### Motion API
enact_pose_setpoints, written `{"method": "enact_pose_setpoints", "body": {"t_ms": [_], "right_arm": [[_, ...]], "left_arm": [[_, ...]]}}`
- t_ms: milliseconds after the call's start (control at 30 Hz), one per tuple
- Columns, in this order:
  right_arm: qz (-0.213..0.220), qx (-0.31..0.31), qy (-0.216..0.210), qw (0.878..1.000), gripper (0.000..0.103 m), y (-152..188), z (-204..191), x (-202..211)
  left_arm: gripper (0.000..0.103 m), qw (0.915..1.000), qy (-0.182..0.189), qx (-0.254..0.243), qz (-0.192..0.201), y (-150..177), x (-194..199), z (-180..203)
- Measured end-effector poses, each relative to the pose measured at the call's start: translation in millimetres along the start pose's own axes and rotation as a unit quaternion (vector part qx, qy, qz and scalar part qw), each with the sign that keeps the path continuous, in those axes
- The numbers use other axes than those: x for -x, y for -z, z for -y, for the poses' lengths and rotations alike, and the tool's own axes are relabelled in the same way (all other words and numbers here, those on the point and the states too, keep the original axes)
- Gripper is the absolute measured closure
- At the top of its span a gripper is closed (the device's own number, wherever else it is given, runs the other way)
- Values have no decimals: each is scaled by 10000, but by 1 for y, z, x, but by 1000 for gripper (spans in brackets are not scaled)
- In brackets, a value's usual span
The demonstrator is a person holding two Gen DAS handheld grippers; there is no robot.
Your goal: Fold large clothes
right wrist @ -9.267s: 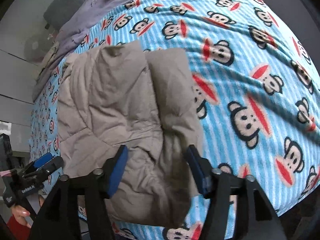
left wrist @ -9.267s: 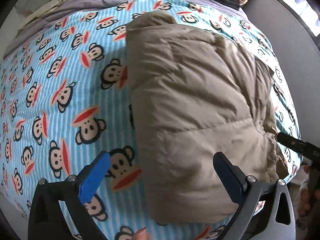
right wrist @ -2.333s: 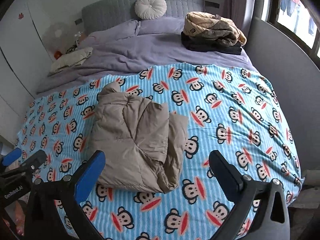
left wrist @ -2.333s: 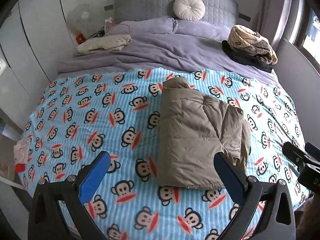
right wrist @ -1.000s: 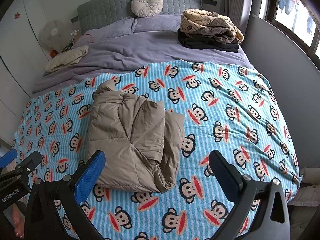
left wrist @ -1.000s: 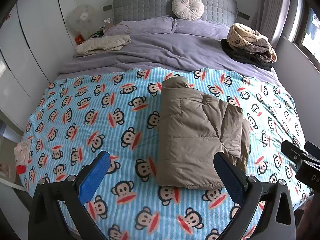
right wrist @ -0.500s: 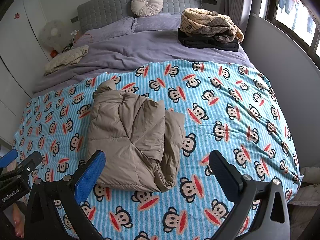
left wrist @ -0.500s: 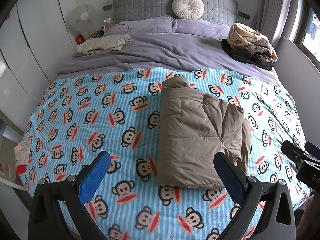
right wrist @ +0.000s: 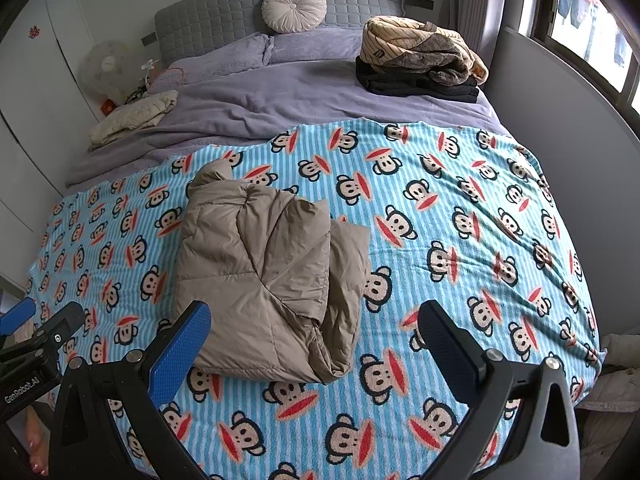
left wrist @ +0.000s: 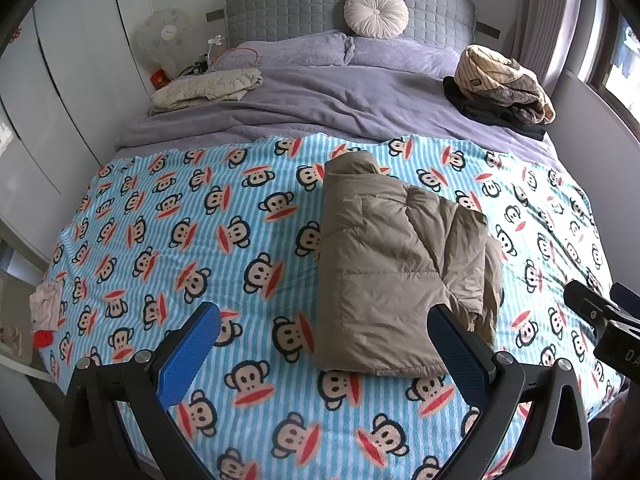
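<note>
On the foot half of the bed, a tan puffer jacket (left wrist: 400, 272) lies folded into a compact rectangular bundle on a blue striped blanket (left wrist: 168, 240) printed with monkey faces. Layered edges of the bundle face the window side; a rounded end, possibly the hood or collar, points toward the headboard (left wrist: 304, 4). From the right wrist view the same jacket (right wrist: 264, 276) sits left of the blanket's centre, with its open folds visible at the near right corner.

Left gripper (left wrist: 326, 344): fingers spread wide apart, holding nothing, poised above the near edge of the blanket and clear of the jacket. The blue pad of one finger (left wrist: 188, 354) is plainly visible.

Right gripper (right wrist: 314, 348): fingers likewise wide apart and empty, held above the blanket short of the jacket. Each gripper appears at the margin of the other's view.

Beyond the blanket lies a purple duvet (left wrist: 320, 96). On it rest a cream quilted garment (left wrist: 204, 88) at the left side and a stack of folded clothes (right wrist: 420, 60), striped beige over black, at the right side. A round cream cushion (left wrist: 376, 14) leans against the grey quilted headboard. A white fan (left wrist: 164, 40) stands beside the bed at the left.
</note>
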State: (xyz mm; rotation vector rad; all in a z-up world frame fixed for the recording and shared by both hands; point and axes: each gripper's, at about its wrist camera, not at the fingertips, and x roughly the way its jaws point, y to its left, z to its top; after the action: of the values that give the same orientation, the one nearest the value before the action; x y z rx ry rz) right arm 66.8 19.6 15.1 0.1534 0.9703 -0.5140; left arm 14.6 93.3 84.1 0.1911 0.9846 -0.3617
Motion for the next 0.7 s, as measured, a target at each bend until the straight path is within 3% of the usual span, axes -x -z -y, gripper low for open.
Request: {"method": "enact_pose_setpoints", "body": {"t_ms": [700], "right_arm": [[-4, 8, -15, 10000, 0, 0, 1, 1]], "left_arm": [[0, 10000, -7, 13, -12, 1, 0, 1]]}}
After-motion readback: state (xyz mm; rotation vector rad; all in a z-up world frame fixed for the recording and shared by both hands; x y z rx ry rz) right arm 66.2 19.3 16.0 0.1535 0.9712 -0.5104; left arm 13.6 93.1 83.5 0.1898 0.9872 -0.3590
